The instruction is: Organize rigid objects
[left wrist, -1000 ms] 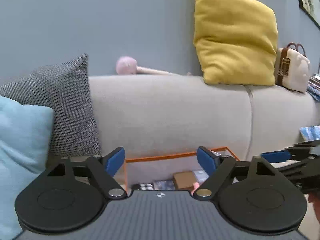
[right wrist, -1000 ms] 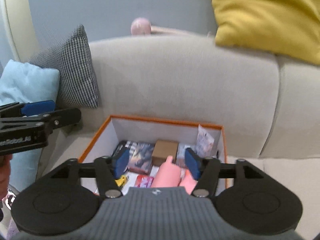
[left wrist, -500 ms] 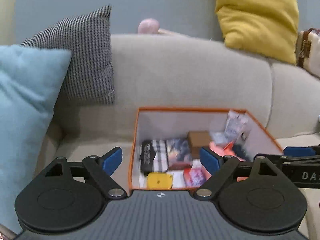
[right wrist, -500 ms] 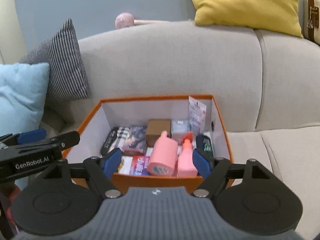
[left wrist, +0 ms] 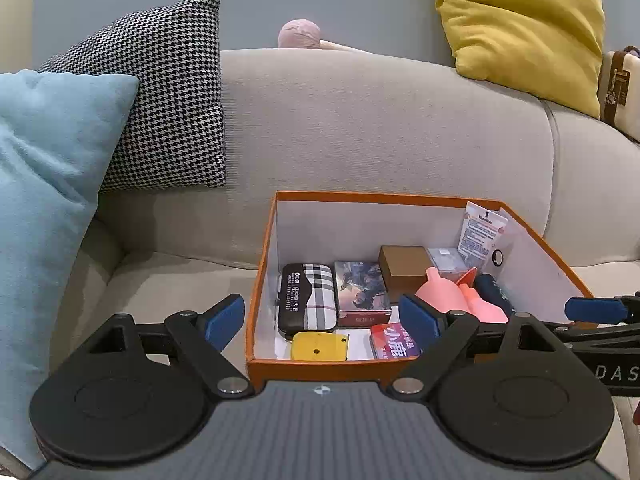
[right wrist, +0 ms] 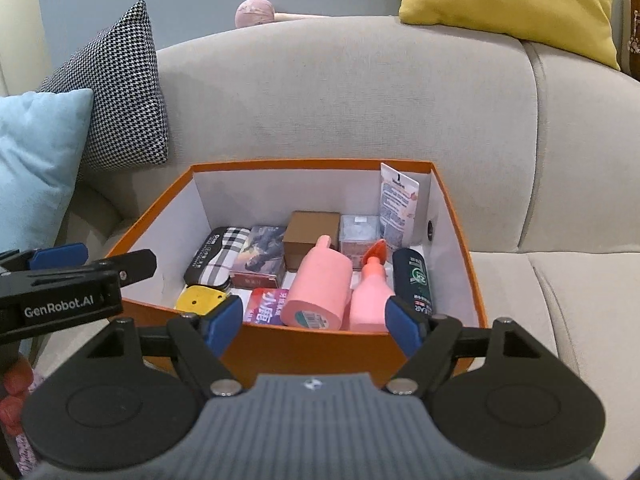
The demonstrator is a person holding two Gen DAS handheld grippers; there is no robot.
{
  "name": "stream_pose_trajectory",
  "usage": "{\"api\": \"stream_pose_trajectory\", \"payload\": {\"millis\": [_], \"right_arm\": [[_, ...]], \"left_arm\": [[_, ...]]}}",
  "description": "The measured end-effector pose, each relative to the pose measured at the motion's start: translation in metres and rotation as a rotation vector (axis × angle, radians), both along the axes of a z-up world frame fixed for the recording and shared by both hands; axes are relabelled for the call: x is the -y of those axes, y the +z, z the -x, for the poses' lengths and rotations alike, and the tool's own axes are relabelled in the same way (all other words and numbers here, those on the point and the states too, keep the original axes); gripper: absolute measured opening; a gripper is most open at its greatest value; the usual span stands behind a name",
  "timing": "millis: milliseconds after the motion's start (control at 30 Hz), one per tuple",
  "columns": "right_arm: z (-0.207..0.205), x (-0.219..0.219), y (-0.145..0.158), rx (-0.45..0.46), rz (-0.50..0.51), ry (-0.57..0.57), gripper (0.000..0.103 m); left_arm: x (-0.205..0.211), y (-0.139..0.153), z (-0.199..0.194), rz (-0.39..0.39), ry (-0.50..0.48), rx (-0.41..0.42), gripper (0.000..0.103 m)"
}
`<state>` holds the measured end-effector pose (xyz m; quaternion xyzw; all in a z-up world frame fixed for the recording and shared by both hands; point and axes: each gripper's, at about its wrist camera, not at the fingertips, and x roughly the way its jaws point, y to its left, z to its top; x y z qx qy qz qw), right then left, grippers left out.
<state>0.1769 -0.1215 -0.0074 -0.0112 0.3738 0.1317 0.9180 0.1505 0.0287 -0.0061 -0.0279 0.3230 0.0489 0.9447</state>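
While both grippers, left (left wrist: 322, 316) and right (right wrist: 314, 314), hover with jaws spread and empty, the orange box (right wrist: 304, 346) on the sofa (right wrist: 360, 100) holds every small item. Whether sorting remains, I can't tell.

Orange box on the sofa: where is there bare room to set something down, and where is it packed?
Inside the orange box, only a bare strip along the back wall, behind the plaid case and brown carton. The right half is crowded around the pink bottle. Outside, sofa seat lies free on both sides.
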Motion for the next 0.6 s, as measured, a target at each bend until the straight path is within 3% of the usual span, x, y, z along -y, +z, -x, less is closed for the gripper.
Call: {"api": "stream_pose_trajectory", "payload": {"millis": [600], "right_arm": [[0.003, -0.004, -0.004, 0.023, 0.064, 0.01, 0.082]], "left_arm": [[0.0, -0.014, 0.001, -0.033, -0.017, -0.038, 0.102]]}}
